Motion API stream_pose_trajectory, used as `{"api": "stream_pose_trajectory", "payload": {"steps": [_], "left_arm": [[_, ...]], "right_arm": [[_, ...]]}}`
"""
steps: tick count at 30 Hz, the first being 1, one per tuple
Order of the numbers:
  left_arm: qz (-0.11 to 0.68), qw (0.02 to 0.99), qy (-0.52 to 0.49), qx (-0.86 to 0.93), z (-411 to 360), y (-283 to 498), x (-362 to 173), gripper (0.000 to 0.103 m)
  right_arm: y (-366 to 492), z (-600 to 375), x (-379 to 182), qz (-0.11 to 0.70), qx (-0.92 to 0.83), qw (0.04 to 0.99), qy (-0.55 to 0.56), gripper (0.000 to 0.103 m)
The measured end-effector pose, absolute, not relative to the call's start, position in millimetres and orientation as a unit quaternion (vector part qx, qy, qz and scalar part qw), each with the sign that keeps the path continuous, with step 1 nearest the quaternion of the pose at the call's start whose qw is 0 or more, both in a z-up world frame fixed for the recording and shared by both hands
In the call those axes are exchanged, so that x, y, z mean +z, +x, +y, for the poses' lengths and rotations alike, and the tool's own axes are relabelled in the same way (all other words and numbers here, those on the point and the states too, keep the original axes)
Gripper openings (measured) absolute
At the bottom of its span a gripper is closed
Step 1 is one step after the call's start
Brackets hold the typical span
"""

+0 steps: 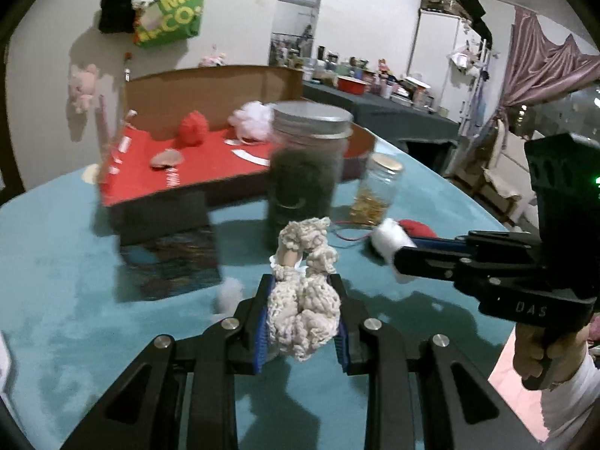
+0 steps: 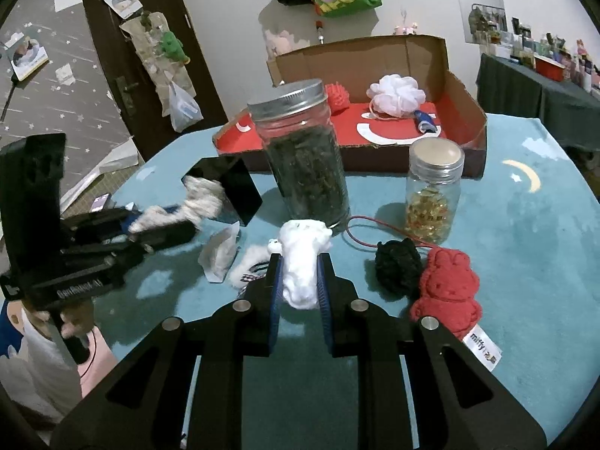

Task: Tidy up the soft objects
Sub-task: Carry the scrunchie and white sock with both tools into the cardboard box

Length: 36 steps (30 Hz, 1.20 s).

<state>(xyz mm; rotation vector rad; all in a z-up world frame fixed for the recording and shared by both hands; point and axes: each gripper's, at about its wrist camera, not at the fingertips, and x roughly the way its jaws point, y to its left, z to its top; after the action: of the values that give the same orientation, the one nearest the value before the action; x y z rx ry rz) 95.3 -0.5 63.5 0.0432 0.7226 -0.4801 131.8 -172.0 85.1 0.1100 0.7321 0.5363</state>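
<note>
My left gripper [image 1: 302, 315] is shut on a cream knitted toy [image 1: 305, 300] and holds it above the teal table; it shows blurred in the right wrist view [image 2: 198, 197]. My right gripper [image 2: 298, 281] is shut on a white fluffy ball [image 2: 303, 262], seen from the side in the left wrist view [image 1: 390, 242]. A red knitted bunny [image 2: 446, 292] and a black knitted toy [image 2: 397, 264] lie on the table right of my right gripper. The open cardboard box [image 2: 465, 112] with a red floor holds a red ball [image 2: 337, 99] and a white bath puff [image 2: 397, 93].
A tall jar of dark leaves [image 2: 303, 161] and a small jar of amber capsules [image 2: 433, 195] stand in front of the box. A black block [image 2: 232, 191], a white packet [image 2: 221, 258] and a red cord [image 2: 375, 225] lie on the teal table [image 2: 525, 243].
</note>
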Motion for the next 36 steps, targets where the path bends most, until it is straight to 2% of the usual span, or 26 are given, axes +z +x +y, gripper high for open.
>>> {"api": "stream_pose_trajectory", "payload": {"steps": [17, 36], "left_arm": [[0.367, 0.897, -0.002, -0.248, -8, 102, 53, 0.030], [0.374, 0.913, -0.012, -0.162, 81, 93, 61, 0.030]], "right_arm": [[136, -177, 78, 0.359, 0.259, 0.894, 0.064, 0.017], [133, -208, 83, 0.360, 0.235, 0.901, 0.063, 0.017]]}}
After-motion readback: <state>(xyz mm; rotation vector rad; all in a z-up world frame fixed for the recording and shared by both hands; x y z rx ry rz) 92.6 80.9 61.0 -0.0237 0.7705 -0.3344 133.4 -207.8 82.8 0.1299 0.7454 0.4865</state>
